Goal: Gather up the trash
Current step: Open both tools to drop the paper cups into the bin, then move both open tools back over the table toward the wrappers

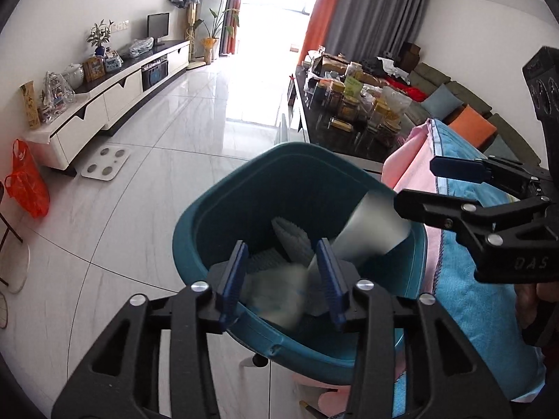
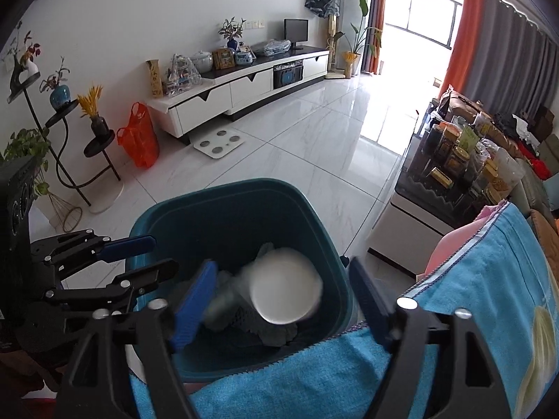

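Observation:
A teal trash bin (image 1: 223, 206) stands on the floor beside a blue towel; it also shows in the right wrist view (image 2: 223, 202). A white paper cup (image 1: 374, 227) is blurred in mid-air over the bin, seen from its base in the right wrist view (image 2: 286, 288). A crumpled white tissue (image 1: 276, 289) is blurred between my left fingers, apart from both pads. Grey cloth-like trash (image 1: 291, 235) lies in the bin. My left gripper (image 1: 283, 279) is open over the bin's near rim. My right gripper (image 2: 283, 300) is open above the bin, and it shows in the left wrist view (image 1: 415, 185).
A blue towel (image 2: 471, 296) over pink cloth covers the surface right of the bin. A dark table (image 1: 349, 122) crowded with jars stands beyond. A white scale (image 2: 218, 143), an orange bag (image 2: 139, 136), a TV cabinet (image 2: 244, 83) and a plant stand (image 2: 70, 146) line the far side.

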Tool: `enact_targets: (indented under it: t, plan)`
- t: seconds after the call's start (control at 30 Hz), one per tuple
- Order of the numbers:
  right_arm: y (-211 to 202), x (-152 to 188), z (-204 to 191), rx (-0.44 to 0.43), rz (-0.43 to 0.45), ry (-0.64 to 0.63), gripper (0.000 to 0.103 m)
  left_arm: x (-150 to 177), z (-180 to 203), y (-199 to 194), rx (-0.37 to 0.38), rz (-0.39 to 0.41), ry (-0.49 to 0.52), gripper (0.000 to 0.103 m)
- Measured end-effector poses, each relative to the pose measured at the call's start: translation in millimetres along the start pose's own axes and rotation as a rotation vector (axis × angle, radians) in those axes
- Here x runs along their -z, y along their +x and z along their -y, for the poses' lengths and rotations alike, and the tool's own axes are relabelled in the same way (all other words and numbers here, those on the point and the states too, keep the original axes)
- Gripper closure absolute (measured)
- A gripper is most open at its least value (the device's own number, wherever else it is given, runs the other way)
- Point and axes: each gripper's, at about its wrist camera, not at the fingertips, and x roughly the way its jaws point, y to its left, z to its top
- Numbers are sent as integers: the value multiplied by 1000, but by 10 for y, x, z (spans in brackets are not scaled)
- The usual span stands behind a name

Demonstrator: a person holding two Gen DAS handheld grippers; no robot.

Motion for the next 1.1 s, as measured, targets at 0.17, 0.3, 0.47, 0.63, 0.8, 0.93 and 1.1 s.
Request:
enact_targets:
  t: [0.17, 0.3, 0.47, 0.63, 0.8, 0.93, 1.1]
  plan:
    - [-63, 9, -13, 2, 14, 2, 26, 27, -32, -166, -12, 37, 3, 57]
    - [-156, 29, 19, 1, 39, 16, 26, 35, -14, -345, -29, 77, 5, 49]
    - [-326, 111, 80, 4, 77, 42, 26, 67, 1, -646, -53, 139, 14, 36]
    - [-591, 269, 129, 13, 130, 73, 24, 36, 67, -984, -64, 222, 27, 19]
    - [-926, 507, 206, 24, 193, 115, 20, -22, 216, -1305, -58, 302, 39, 6]
    - [-1152, 710, 272, 42, 232, 145, 16, -42, 398, -1523, -42, 344, 65, 6]
    - [-1409, 1011, 397, 60, 278, 206, 11, -51, 687, -1707, -20, 373, 112, 6]
